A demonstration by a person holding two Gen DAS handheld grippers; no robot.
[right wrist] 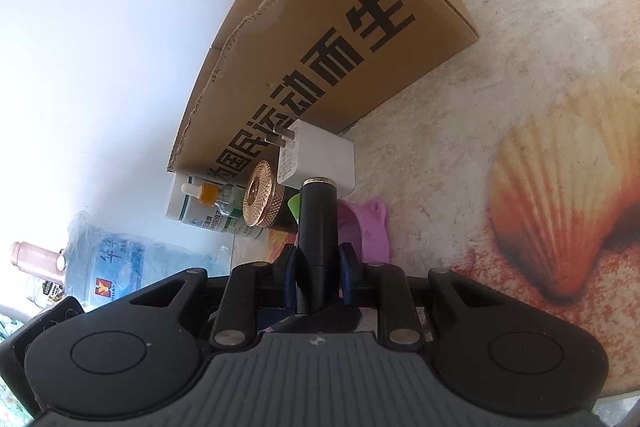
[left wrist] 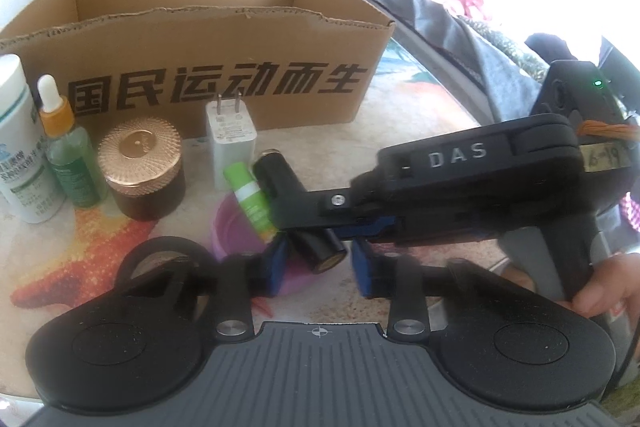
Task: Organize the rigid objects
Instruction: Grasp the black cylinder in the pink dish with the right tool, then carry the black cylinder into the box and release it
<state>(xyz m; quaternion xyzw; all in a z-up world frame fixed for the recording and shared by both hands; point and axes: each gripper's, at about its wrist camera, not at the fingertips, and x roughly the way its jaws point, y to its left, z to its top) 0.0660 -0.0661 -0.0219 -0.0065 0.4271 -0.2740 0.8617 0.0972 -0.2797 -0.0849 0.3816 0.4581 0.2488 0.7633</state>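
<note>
A black tube with gold ends hangs over the table, and my right gripper reaches in from the right, shut on its middle. In the right wrist view the same tube stands up between that gripper's blue pads. My left gripper has its blue pads on either side of the tube's lower end; a thin gap shows beside the right pad, so it stands open around it. Behind it a green lip balm leans on a purple bowl. The open cardboard box stands at the back.
In front of the box stand a white charger, a copper-lidded jar, a green dropper bottle and a white bottle. Clothes are piled at the right. A hand holds the right gripper. A water jug sits beyond the table edge.
</note>
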